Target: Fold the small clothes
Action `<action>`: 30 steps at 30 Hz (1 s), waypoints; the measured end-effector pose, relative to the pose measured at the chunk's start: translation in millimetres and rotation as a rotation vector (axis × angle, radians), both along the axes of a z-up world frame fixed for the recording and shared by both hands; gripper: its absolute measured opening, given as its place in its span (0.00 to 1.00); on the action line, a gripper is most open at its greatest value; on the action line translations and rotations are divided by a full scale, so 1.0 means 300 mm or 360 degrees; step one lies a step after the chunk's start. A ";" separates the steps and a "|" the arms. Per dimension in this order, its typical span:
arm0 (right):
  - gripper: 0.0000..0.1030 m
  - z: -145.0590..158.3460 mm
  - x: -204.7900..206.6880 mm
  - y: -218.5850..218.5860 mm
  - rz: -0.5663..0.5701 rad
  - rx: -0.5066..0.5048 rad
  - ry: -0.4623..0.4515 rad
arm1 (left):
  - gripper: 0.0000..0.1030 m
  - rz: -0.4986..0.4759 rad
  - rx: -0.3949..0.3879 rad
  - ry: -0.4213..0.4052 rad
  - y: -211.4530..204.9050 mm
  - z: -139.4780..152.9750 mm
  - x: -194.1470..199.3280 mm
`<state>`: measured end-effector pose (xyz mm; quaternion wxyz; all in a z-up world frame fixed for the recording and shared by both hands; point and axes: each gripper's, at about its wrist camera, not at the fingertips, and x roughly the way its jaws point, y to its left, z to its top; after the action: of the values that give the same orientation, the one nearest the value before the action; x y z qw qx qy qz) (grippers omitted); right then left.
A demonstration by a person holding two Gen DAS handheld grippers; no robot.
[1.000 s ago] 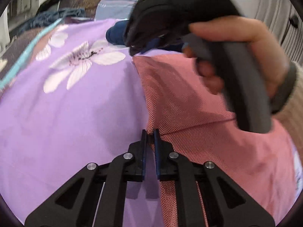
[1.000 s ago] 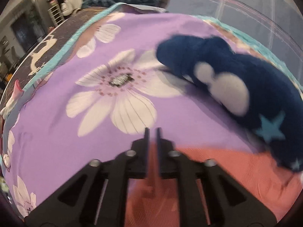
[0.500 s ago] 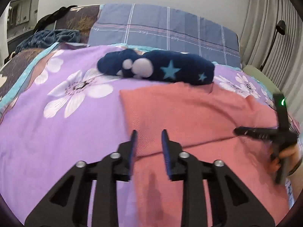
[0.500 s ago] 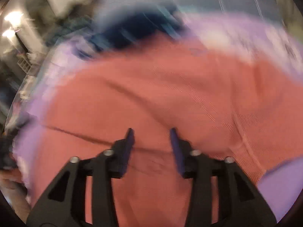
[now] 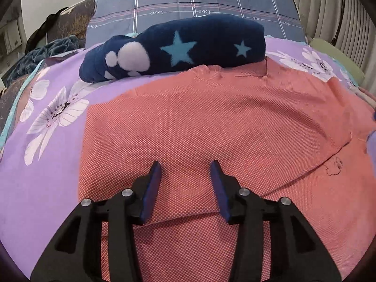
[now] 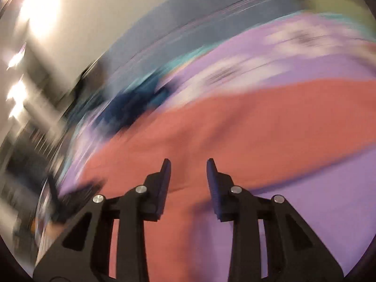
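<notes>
A salmon-pink knit garment [image 5: 211, 127] lies spread on the purple flowered bedspread [image 5: 42, 159], with one layer folded over near its front edge. My left gripper [image 5: 185, 171] is open and empty, just above the garment's near part. In the right wrist view, which is motion-blurred, the same pink garment [image 6: 235, 127] fills the middle. My right gripper [image 6: 188, 166] is open and empty above its edge, where pink cloth meets purple bedspread [image 6: 317, 206].
A folded navy fleece item with light-blue stars and a white paw print [image 5: 174, 49] lies beyond the pink garment. A grey-blue plaid pillow [image 5: 192, 4] stands behind it. Dark clothes [image 5: 37, 54] lie at the far left. Curtains [image 5: 329, 7] hang at the right.
Both grippers have opened and let go of the pink cloth. The left gripper has moved forward over the garment. The right gripper has swung away to the garment's right side.
</notes>
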<state>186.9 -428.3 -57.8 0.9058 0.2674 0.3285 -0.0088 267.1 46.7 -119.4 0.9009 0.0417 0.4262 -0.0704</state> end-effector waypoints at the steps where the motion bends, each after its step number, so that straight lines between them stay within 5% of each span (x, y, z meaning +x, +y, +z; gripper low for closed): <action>1: 0.31 0.003 -0.031 -0.085 -0.0129 0.0031 -0.0002 | 0.45 0.0001 -0.0013 0.0002 0.003 -0.001 0.001; 5: 0.38 -0.064 -0.208 -0.400 -0.0660 0.0384 0.0031 | 0.45 0.0002 -0.0032 -0.0002 0.006 0.003 0.004; 13: 0.42 -0.133 -0.177 -0.510 -0.0884 0.0599 -0.0046 | 0.46 0.0003 -0.0026 -0.0015 0.002 0.003 0.001; 16: 0.04 -0.160 -0.135 -0.532 -0.1008 0.0712 0.0001 | 0.46 0.0002 -0.0032 -0.0016 0.005 0.003 0.001; 17: 0.04 -0.154 -0.129 -0.509 -0.1010 0.0720 -0.0002 | 0.46 0.0002 -0.0032 -0.0018 0.004 0.003 0.000; 19: 0.03 -0.089 -0.074 -0.413 -0.0886 0.0616 -0.0076 | 0.47 0.0001 -0.0041 -0.0017 0.006 0.002 0.001; 21: 0.03 0.017 0.012 -0.207 -0.0550 0.0410 -0.0190 | 0.48 -0.0001 -0.0069 -0.0014 0.014 0.002 0.003; 24: 0.03 0.120 0.120 0.154 0.0026 0.0341 -0.0318 | 0.52 -0.0017 -0.0130 -0.0012 0.027 0.002 0.002; 28: 0.03 0.148 0.194 0.573 0.0604 0.0202 -0.0340 | 0.55 -0.0038 -0.0214 -0.0012 0.046 0.005 -0.001; 30: 0.04 0.084 0.203 0.775 0.0828 0.0064 -0.0242 | 0.55 -0.0042 -0.0255 -0.0012 0.057 0.006 -0.002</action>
<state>247.9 -195.8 -32.6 0.8942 0.1920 0.3172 0.2508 266.3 63.6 -117.6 0.9019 -0.0247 0.4153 -0.1161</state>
